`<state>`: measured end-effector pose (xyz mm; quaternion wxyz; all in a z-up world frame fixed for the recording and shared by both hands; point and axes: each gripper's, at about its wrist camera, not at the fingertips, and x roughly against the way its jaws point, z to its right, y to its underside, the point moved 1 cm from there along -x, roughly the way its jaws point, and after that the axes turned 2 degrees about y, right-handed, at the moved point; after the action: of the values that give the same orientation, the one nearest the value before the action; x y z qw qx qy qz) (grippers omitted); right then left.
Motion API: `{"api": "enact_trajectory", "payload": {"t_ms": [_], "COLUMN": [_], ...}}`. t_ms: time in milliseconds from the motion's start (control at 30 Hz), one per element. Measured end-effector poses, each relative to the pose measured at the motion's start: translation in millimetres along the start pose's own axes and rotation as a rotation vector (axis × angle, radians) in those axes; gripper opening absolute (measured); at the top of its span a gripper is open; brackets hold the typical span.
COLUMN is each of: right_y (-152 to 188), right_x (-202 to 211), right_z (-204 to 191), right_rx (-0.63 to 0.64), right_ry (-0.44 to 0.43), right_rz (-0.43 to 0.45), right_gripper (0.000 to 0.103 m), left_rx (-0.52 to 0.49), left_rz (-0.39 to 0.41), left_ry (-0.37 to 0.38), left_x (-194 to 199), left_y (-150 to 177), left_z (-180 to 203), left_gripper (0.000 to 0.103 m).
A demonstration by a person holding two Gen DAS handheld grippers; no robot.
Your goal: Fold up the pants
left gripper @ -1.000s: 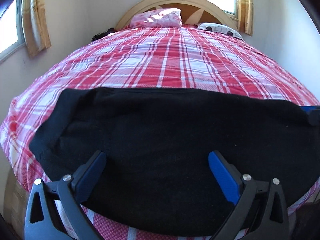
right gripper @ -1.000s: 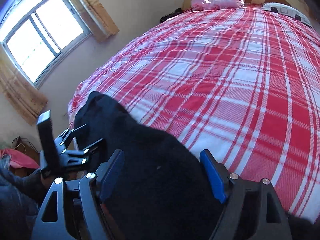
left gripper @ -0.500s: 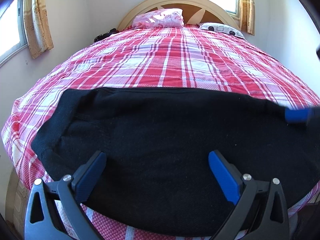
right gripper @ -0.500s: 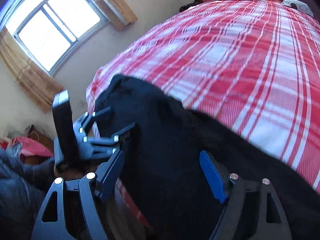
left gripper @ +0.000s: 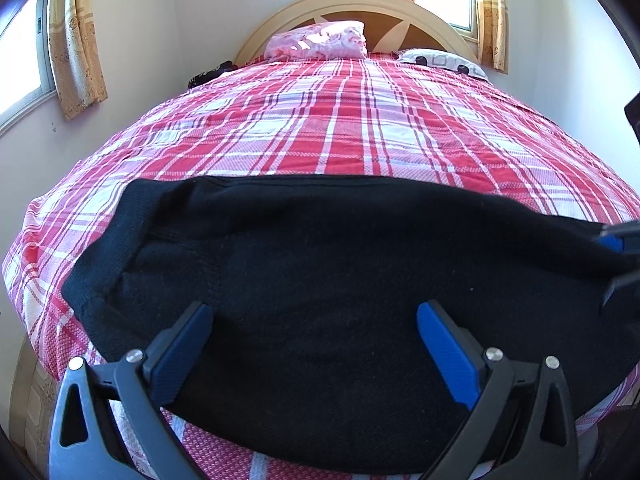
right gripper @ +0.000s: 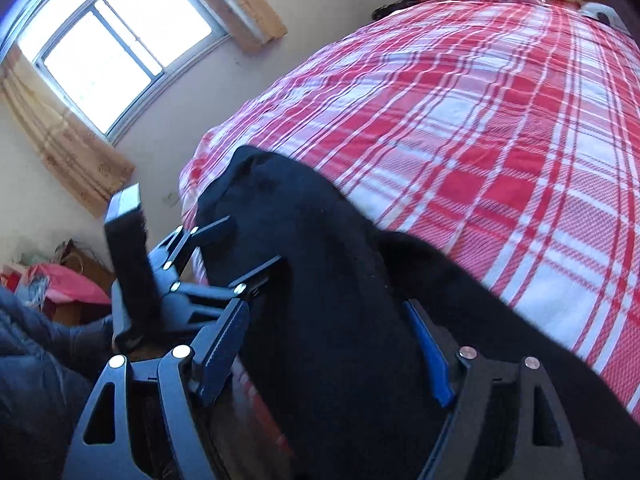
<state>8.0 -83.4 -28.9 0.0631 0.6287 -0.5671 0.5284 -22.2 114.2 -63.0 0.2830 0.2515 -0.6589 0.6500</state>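
Black pants [left gripper: 320, 264] lie flat across the foot of the bed on the red plaid cover [left gripper: 340, 128], waistband at the left. My left gripper [left gripper: 312, 344] is open above the near edge of the pants, touching nothing. My right gripper [right gripper: 328, 344] is open over the right part of the pants [right gripper: 320, 300], with cloth between its spread fingers. Its blue fingertips [left gripper: 612, 242] show at the right edge of the left wrist view. The left gripper also shows in the right wrist view [right gripper: 224, 256], beside the waistband.
A pink pillow [left gripper: 320, 42] and a patterned pillow [left gripper: 440, 62] lie against the wooden headboard [left gripper: 352, 4]. Walls and curtained windows [right gripper: 112, 40] flank the bed. Clutter with pink cloth [right gripper: 52, 284] sits on the floor at the left.
My right gripper has swung left and tilted, coming lower over the pants. The left gripper has barely moved. The pants lie as before.
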Motion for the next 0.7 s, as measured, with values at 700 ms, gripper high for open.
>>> {"api": "enact_trajectory", "payload": {"t_ms": [700], "right_y": [-64], "right_x": [-28], "right_z": [131], "right_rx": [-0.740], "right_ry": [-0.493], "right_rz": [0.305], "right_gripper": [0.080], "left_rx": [-0.006], "left_rz": [0.001], "left_ry": [0.000], "left_x": [-1], "left_y": [0], "left_z": [2], "left_gripper": [0.103]}}
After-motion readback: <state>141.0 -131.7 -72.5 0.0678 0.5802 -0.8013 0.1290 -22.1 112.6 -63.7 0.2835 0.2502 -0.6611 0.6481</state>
